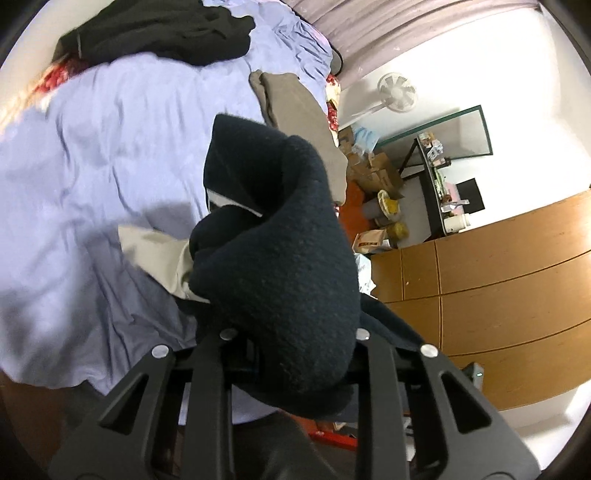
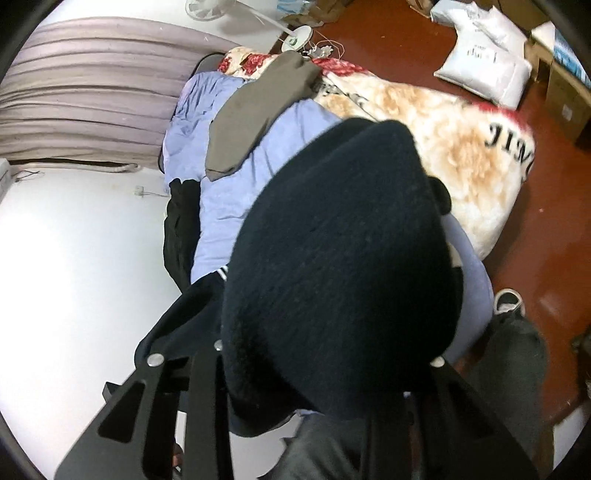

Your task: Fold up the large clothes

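A dark navy fleece garment [image 1: 280, 258] hangs bunched above the lavender bed sheet [image 1: 92, 147]. It drapes over my left gripper [image 1: 291, 295] and hides the fingertips; the gripper is shut on its cloth. A white-striped edge and a beige part [image 1: 155, 254] of the garment show to the left. In the right wrist view the same navy garment [image 2: 340, 258] covers my right gripper [image 2: 332, 302], which is shut on it, its tips hidden too. A white-striped cuff [image 2: 221, 273] peeks out at the left.
A black clothes heap [image 1: 159, 33] and a taupe garment [image 1: 291, 107] lie on the bed. A floral blanket [image 2: 443, 147] hangs over its side. Boxes [image 1: 373, 173], a wooden wardrobe [image 1: 498, 288], a fan [image 1: 397, 92], white sacks [image 2: 484, 70] and a person's shoe [image 2: 509, 299] surround it.
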### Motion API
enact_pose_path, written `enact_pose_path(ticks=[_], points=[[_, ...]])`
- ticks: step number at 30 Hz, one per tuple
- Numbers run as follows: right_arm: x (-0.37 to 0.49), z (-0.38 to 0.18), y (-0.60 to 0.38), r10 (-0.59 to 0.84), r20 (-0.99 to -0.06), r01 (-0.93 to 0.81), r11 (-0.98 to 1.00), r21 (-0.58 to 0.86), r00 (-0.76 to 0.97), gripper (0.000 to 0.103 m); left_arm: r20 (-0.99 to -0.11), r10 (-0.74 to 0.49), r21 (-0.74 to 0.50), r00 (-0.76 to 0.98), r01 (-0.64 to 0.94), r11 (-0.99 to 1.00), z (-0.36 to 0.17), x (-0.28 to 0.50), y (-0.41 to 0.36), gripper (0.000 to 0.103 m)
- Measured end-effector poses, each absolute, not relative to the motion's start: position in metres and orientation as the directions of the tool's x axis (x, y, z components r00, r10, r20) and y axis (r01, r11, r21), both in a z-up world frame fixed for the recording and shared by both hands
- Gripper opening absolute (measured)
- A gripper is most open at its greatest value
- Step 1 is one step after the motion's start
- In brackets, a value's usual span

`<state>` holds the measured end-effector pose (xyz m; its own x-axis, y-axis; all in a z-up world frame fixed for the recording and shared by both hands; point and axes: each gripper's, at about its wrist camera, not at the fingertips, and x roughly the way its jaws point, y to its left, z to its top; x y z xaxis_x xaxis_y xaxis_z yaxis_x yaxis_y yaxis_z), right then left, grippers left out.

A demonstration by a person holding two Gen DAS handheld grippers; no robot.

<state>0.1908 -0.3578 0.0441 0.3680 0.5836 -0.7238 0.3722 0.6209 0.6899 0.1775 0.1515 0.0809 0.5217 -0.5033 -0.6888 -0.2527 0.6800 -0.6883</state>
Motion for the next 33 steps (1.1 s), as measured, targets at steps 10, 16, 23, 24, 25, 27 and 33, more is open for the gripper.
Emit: enact_pose_path(ticks=[10,16,23,24,25,27,33], points=[[0.248,0.14,-0.339,0.525,-0.758,0.416,0.635,0.652,0.386,0.03,-0.711,-0.543,-0.664,0.446,-0.175,0.727,0.156,0.243,0.166,0.023],[0.353,0.152,-0.344,0.571,-0.706,0.329,0.63,0.704,0.418,0.03,-0.692,-0.5,-0.65,0.521,-0.148,0.746,0.191,0.34,0.157,0.023],[0.551,0.183,-0.346,0.651,-0.623,0.135,0.637,0.759,0.433,0.03,-0.664,-0.424,-0.638,0.616,-0.171,0.751,0.235,0.476,0.152,0.023],[0.574,0.187,-0.345,0.656,-0.613,0.108,0.638,0.762,0.44,0.03,-0.656,-0.413,-0.637,0.632,-0.17,0.752,0.241,0.499,0.152,0.024],[0.609,0.195,-0.343,0.662,-0.592,0.055,0.644,0.763,0.46,0.03,-0.643,-0.401,-0.634,0.652,-0.16,0.756,0.248,0.524,0.152,0.024],[0.651,0.202,-0.34,0.666,-0.558,-0.025,0.653,0.757,0.495,0.03,-0.622,-0.386,-0.623,0.682,-0.132,0.771,0.255,0.564,0.153,0.024],[0.747,0.168,-0.336,0.664,-0.426,-0.225,0.665,0.712,0.615,0.03,-0.519,-0.375,-0.576,0.768,0.01,0.818,0.237,0.682,0.156,0.024]])
